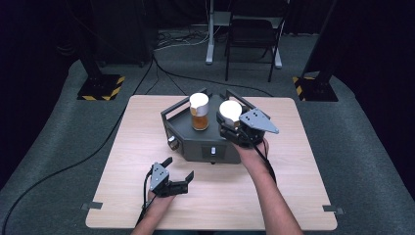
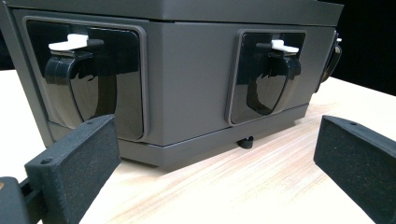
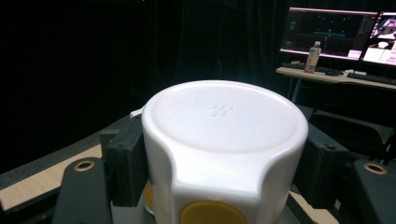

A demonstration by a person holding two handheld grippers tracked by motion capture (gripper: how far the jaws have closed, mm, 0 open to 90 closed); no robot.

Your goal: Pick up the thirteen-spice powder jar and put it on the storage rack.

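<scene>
Right claw point(image 1: 234, 123) is clamped on a white-capped bottle point(image 1: 230, 111), pads pressed against both sides of its wide white cap point(image 3: 224, 126), and that bottle sits over the right part of the dark grey machine point(image 1: 195, 142) in the middle of the desk point(image 1: 303, 166). From the right gripper view the cap is gripped squarely, a yellow spot showing low on its front. A second bottle point(image 1: 199, 111) with a white cap and amber contents stands upright on the machine just to the left, apart from the held one. Down at the near edge, the left claw point(image 1: 178, 169) rests low over the desk with its jaws spread wide and nothing between them, facing the machine's front, near it but not touching. Its own view looks straight at two glossy black spouts point(image 2: 266, 79) set in that front panel.
</scene>
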